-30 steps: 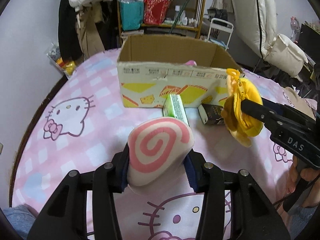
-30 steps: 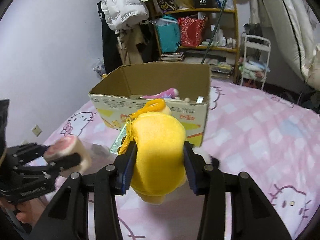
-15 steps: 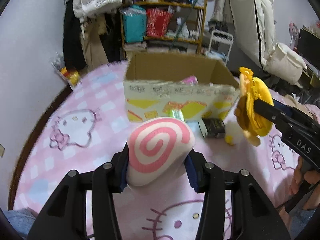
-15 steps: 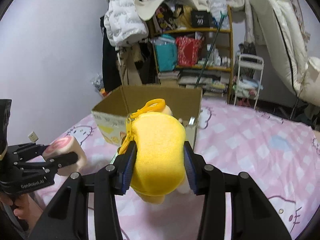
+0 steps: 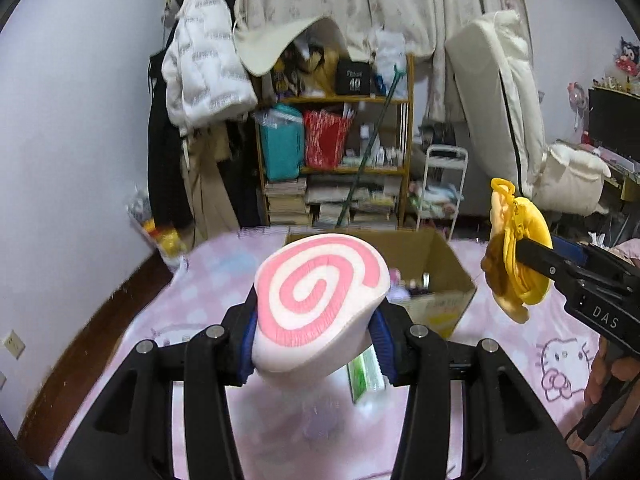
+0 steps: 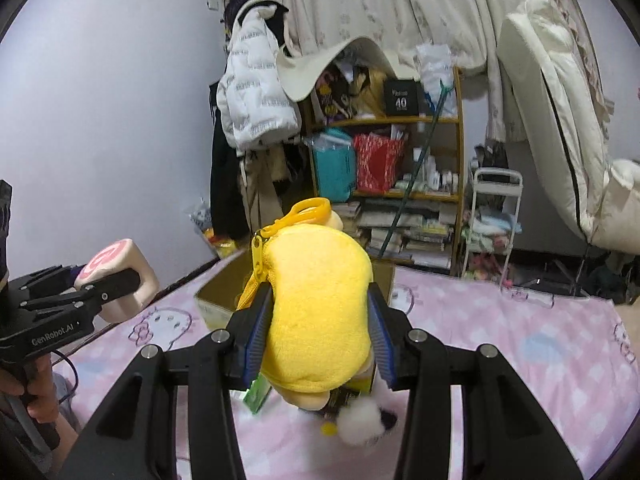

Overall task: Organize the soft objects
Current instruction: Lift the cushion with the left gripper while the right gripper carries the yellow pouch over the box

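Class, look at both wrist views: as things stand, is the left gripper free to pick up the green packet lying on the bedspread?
Probably not. The left gripper is already shut on the swirl cushion, which fills its jaws, and the green packet lies below it. It would likely have to drop the cushion first.

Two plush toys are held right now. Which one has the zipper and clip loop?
The yellow plush in the right gripper; its zipper runs to a yellow clip loop. The pink swirl plush in the left gripper shows neither.
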